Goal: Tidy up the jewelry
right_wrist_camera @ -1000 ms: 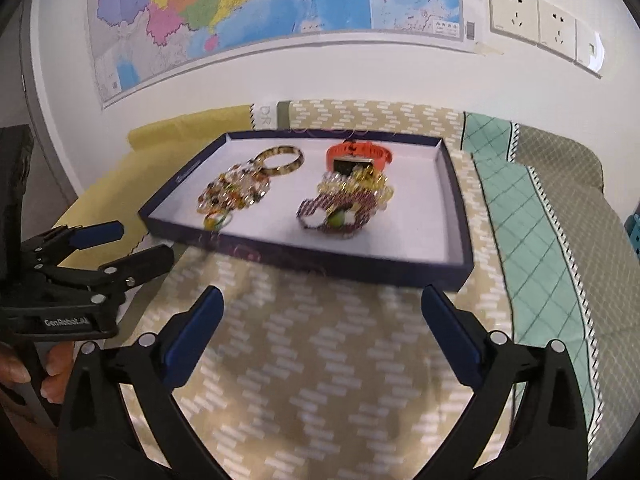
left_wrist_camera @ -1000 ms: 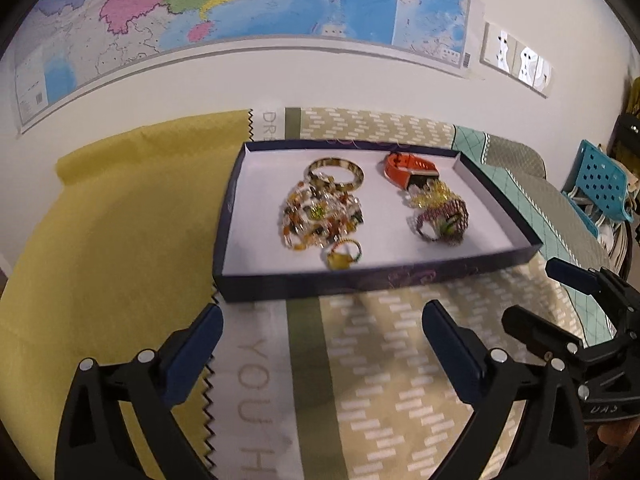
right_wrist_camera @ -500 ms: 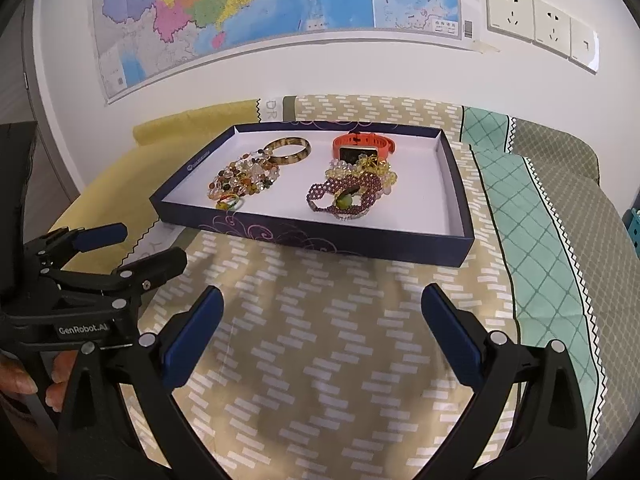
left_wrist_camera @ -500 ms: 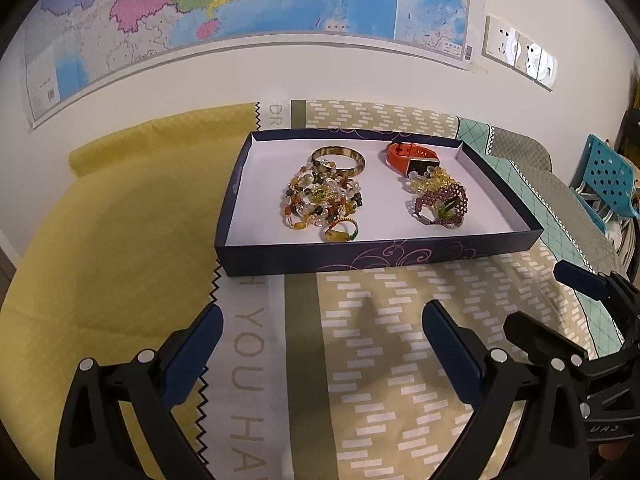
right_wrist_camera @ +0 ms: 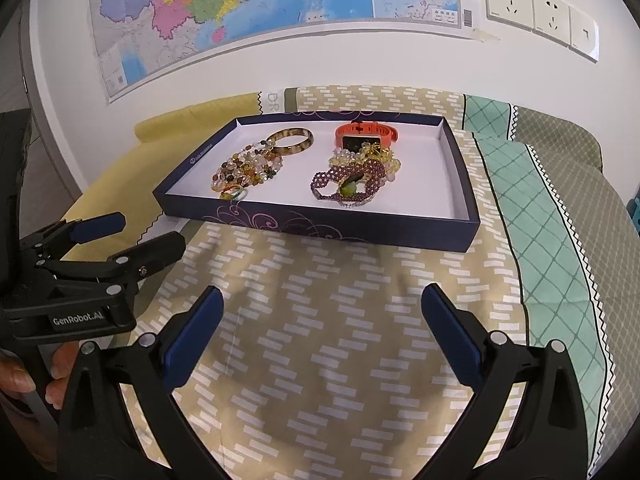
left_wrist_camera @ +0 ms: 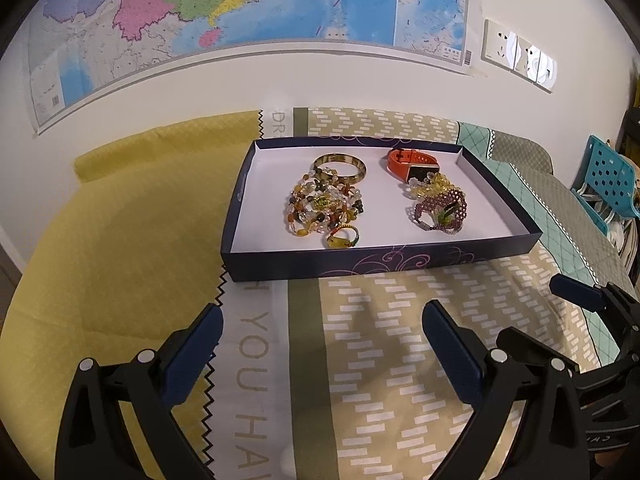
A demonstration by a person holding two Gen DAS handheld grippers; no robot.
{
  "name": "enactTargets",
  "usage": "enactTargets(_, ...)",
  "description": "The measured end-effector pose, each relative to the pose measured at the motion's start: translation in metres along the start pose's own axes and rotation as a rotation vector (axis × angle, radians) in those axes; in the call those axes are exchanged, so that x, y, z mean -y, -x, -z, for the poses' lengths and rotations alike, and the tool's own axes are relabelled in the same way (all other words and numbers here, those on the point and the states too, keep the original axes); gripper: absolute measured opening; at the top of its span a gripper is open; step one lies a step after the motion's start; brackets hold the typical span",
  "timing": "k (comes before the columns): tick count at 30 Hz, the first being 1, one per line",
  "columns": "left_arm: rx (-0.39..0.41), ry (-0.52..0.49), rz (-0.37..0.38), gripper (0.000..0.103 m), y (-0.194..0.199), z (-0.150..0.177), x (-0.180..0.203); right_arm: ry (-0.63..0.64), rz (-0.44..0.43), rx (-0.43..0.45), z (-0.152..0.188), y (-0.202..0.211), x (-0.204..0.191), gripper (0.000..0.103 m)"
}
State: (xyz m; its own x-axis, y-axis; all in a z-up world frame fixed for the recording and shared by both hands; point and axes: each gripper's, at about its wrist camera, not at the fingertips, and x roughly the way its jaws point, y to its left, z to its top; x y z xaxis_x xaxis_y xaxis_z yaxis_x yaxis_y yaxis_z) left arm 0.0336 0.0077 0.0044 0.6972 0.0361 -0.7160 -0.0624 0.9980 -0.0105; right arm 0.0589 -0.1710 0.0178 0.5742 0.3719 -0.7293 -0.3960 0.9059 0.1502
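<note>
A dark blue tray [left_wrist_camera: 360, 264] [right_wrist_camera: 320, 228] with a white floor stands on the patterned cloth. In it lie a brown bangle [left_wrist_camera: 340, 168] [right_wrist_camera: 290, 140], a heap of mixed bead bracelets [left_wrist_camera: 320, 210] [right_wrist_camera: 248, 170], a small ring with a yellow stone [left_wrist_camera: 341, 239] [right_wrist_camera: 232, 192], an orange watch [left_wrist_camera: 412, 162] [right_wrist_camera: 366, 136], and yellow and purple bead bracelets [left_wrist_camera: 438, 208] [right_wrist_camera: 354, 180]. My left gripper [left_wrist_camera: 320, 344] [right_wrist_camera: 132, 236] is open and empty, in front of the tray. My right gripper [right_wrist_camera: 320, 328] [left_wrist_camera: 536, 320] is open and empty, also short of the tray.
The table is covered by a tan patterned cloth [right_wrist_camera: 340, 320], a yellow cloth [left_wrist_camera: 100, 240] on the left and a green checked cloth [right_wrist_camera: 540, 208] on the right. A white wall with a map [left_wrist_camera: 240, 8] and sockets [right_wrist_camera: 532, 12] rises behind. A blue chair [left_wrist_camera: 608, 184] stands far right.
Both grippers have drawn back from the tray and risen a little; the tray looks farther away. Nothing in the tray has moved. Both grippers stay open.
</note>
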Motion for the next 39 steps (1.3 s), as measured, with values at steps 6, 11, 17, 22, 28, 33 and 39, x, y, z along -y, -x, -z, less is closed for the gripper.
enactTargets(6,0.002,0.000,-0.002,0.096,0.0013,-0.0005,0.0005,-0.009,-0.003,-0.012,0.0012,-0.0027,0.0020,0.098)
enactTargets(11,0.003,0.001,0.000,0.096,0.0017,-0.0016,0.0006,-0.010,-0.001,-0.017,0.0022,-0.0035,0.0019,0.098)
enactTargets(17,0.002,0.001,-0.001,0.096,0.0023,-0.0018,0.0012,-0.023,-0.004,-0.020,0.0026,-0.0035,0.0038,0.098)
enactTargets(22,0.005,-0.001,0.000,0.096,0.0027,-0.0021,0.0024,-0.024,-0.002,-0.021,0.0023,-0.0033,0.0046,0.098)
enactTargets(28,0.003,-0.002,0.002,0.096,0.0028,-0.0026,0.0026,-0.023,-0.003,-0.021,0.0020,-0.0034,0.0046,0.098)
enactTargets(33,0.003,-0.001,0.001,0.096,0.0033,-0.0021,0.0030,-0.025,-0.005,-0.021,0.0019,-0.0035,0.0045,0.098)
enactTargets(39,0.002,0.000,0.000,0.096,0.0035,-0.0019,0.0031,-0.023,-0.007,-0.022,0.0018,-0.0032,0.0044,0.098)
